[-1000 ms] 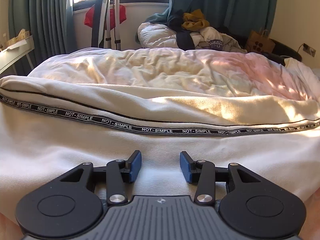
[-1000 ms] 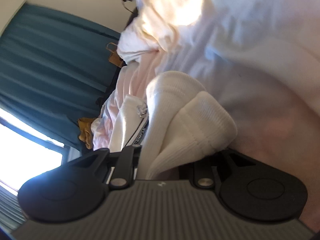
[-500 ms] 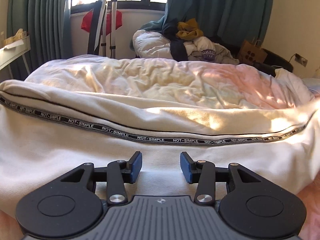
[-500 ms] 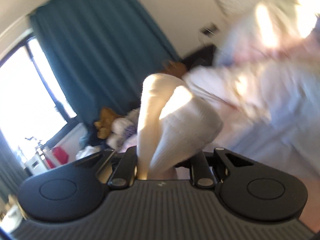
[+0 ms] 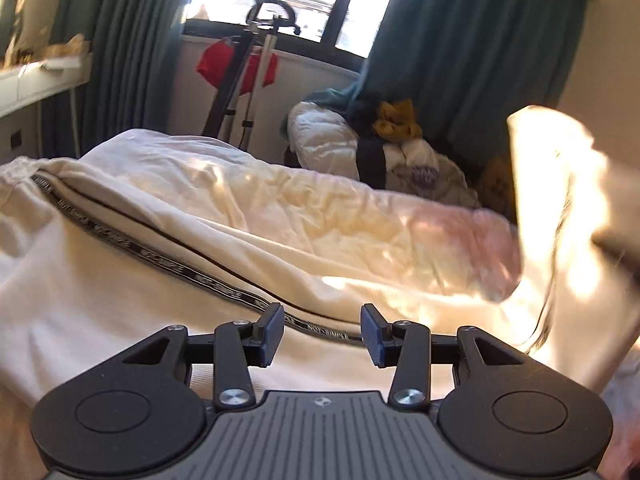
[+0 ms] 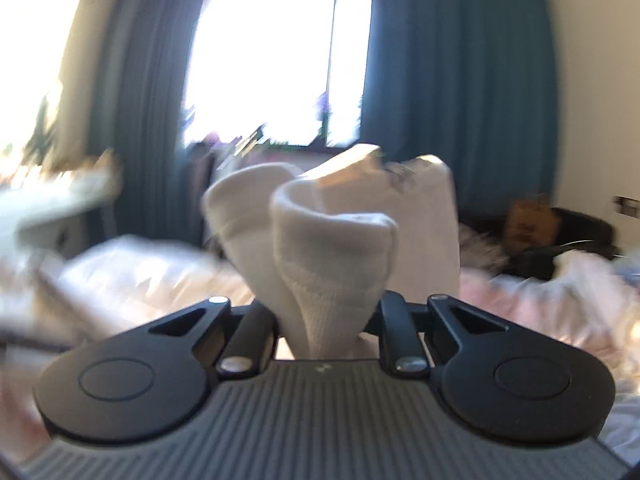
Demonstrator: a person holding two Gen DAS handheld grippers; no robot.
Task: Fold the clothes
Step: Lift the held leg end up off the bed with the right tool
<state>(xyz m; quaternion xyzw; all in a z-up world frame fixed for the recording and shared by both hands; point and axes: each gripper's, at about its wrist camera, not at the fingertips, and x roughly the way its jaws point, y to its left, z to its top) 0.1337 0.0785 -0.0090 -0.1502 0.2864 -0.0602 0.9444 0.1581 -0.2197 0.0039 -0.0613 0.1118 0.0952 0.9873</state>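
The left tongs (image 5: pixel 322 334) stand apart with nothing between their blue pads (image 5: pixel 270 334), poised just above the cream garment (image 5: pixel 132 320) spread over the bed (image 5: pixel 320 204). A black printed band (image 5: pixel 192 272) runs slantwise across that cloth and passes right under the gap. At the right edge of the left wrist view a sunlit flap of the same garment (image 5: pixel 560 216) is lifted off the bed, blurred. The right tongs (image 6: pixel 328 316) clamp the ribbed cuff of the garment (image 6: pixel 332 260) — the fabric bunches up between the fingers and stands above them, their jaws having just been closing on it. Behind, teal curtains (image 6: pixel 452 92) flank a bright window (image 6: pixel 264 52), and a heap of clothes (image 5: pixel 384 148) sits past the bed.
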